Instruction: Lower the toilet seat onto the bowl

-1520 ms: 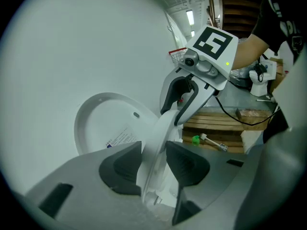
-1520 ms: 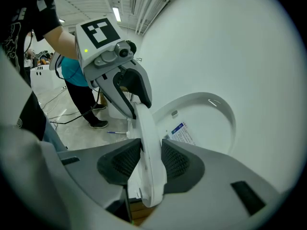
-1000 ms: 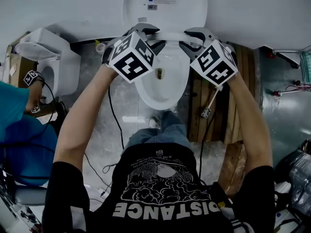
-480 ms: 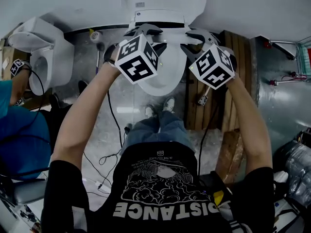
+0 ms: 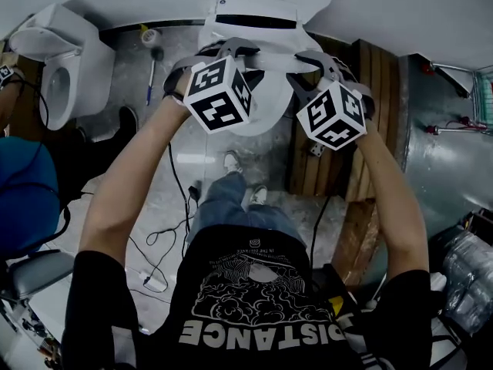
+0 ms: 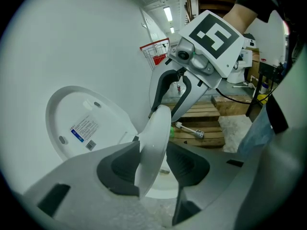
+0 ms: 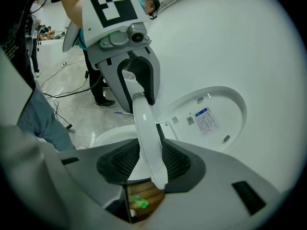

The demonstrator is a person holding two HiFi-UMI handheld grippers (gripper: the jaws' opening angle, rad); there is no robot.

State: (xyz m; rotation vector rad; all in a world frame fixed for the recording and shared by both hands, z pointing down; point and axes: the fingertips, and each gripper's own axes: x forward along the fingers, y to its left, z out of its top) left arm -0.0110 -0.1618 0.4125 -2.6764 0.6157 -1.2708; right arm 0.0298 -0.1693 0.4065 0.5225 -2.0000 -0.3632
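Now Partway Down: Seat Held Over the Bowl

Compared with a second ago, both tools have dropped and come toward the person. Then the toilet seat stood up near the lid, leaving the bowl open to the head view. Now the seat hangs tilted above the bowl, clear of the upright lid behind the bowl, and hides most of the opening. That suggests the lowering is roughly halfway done, with the seat not yet resting on the rim.

The left tool is clamped fairly wide on the seat's ring, the white rim sandwiched between its dark pads. The right tool grips the ring the same way on the opposite side, both above the bowl's front half.

As for containers, the bowl's inside is mostly covered. The left gripper view shows a sliver of it with a small dark spot at the bottom, too small to identify. A second toilet stands well to the left of the bowl, its own basin open and seemingly empty.
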